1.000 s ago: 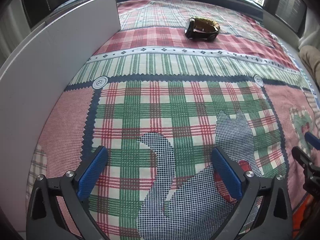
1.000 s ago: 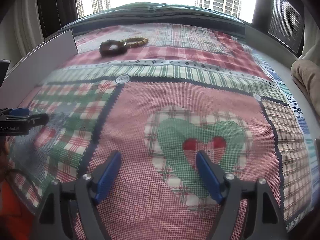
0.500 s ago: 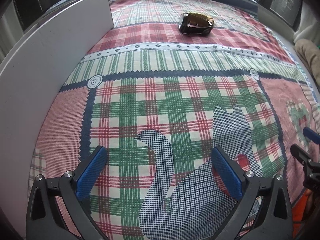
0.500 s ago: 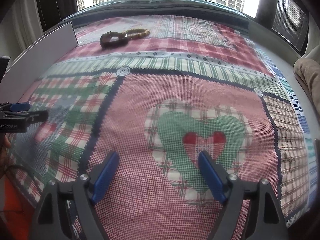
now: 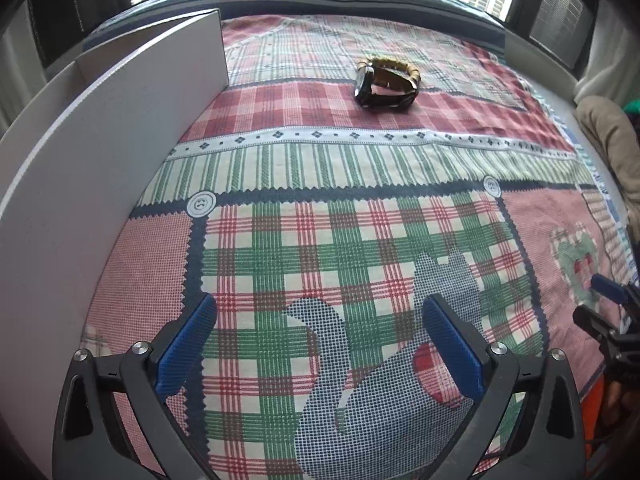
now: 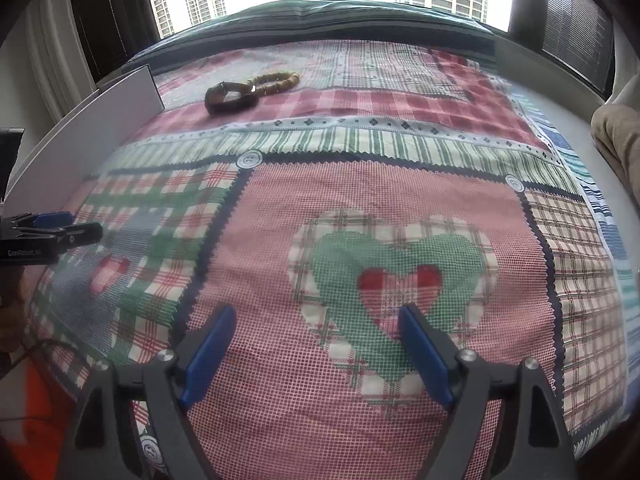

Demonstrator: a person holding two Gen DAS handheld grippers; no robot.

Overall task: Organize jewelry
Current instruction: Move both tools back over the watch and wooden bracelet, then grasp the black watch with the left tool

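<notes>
A dark wristwatch (image 5: pixel 380 90) lies on its side on the patchwork cloth at the far middle, touching a wooden bead bracelet (image 5: pixel 394 67) behind it. Both also show in the right wrist view, the watch (image 6: pixel 228 97) at far left with the bracelet (image 6: pixel 278 82) to its right. A white open box (image 5: pixel 100 128) stands along the left. My left gripper (image 5: pixel 318 312) is open and empty over the near cloth, far from the jewelry. My right gripper (image 6: pixel 316 318) is open and empty above a green heart patch.
The patchwork cloth (image 5: pixel 360 208) covers the table. The box wall (image 6: pixel 92 128) runs along the left in the right wrist view. The left gripper (image 6: pixel 60 228) shows at that view's left edge. Windows are behind. A beige cloth (image 5: pixel 612 140) lies at the right.
Both grippers have moved forward and tilted a little; the watch and bracelet sit lower and larger in both views. Nothing was grasped.
</notes>
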